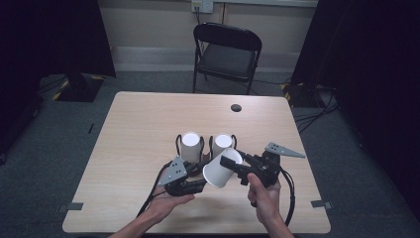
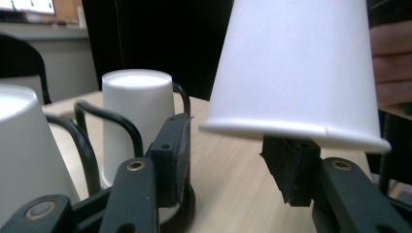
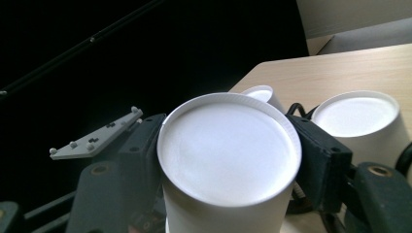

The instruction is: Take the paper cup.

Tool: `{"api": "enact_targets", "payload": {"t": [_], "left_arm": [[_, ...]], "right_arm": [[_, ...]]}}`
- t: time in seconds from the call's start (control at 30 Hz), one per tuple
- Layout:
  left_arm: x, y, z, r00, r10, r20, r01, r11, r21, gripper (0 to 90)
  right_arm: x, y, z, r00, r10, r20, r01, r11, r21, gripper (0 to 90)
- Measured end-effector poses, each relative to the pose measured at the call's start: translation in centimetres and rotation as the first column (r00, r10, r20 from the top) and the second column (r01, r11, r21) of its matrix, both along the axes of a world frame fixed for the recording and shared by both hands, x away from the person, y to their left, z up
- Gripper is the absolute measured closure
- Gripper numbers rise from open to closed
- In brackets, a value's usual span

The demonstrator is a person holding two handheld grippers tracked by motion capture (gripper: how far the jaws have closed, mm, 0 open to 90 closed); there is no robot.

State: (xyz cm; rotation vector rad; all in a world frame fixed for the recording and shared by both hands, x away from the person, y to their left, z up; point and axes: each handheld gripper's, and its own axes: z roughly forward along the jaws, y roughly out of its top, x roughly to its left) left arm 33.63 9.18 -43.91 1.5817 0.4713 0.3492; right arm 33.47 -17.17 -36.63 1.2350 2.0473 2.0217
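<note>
Jaws on my right gripper (image 1: 233,163) are pinching a white paper cup (image 1: 221,168), one pad on each side of its wall, as the right gripper view shows. The cup hangs tilted above the surface (image 1: 133,124), between my two hands, its flat base toward the right gripper's camera and its rolled rim toward the left gripper (image 1: 195,184).

Left jaws are half spread and pinch nothing. In the left gripper view the rim (image 2: 296,131) sits just above the right-hand pad (image 2: 291,167); I cannot tell whether they touch.

Two more cups, a left one (image 1: 191,145) and a right one (image 1: 222,144), stand upside down in black wire holders just beyond the grippers.

Handling judgement: the cup looks very light, thin-walled and easily crushed. The wall will dent under a hard squeeze, while the rolled rim and the base ring are stiffer. I would take hold near the rim, with gentle pressure. Smooth paper may slip.
</note>
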Motion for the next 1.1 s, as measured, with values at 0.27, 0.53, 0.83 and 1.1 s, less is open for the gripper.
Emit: {"api": "enact_targets", "payload": {"t": [0.27,0.53,0.83,1.1], "left_arm": [[0.1,0.0,0.4,0.9992,-0.007,0.040,0.007,1.0000,-0.002,58.9],[0.5,0.8,0.1,0.9994,0.007,0.034,-0.006,0.9991,-0.042,69.3],[0.5,1.1,0.4,0.9993,-0.017,0.032,0.017,0.9998,-0.013,78.7],[0.3,1.1,0.6,0.9985,-0.054,-0.008,0.054,0.9983,-0.019,82.2]], "right_arm": [[0.0,0.7,-0.2,0.9993,0.023,-0.028,-0.021,0.9984,0.052,34.8],[0.5,0.7,-1.2,0.9966,0.040,-0.072,-0.035,0.9974,0.063,33.2],[0.6,0.8,-1.7,0.9956,0.041,-0.084,-0.037,0.9982,0.048,29.5],[0.6,0.7,-1.4,0.9991,0.005,-0.043,-0.005,1.0000,0.002,23.3]]}}
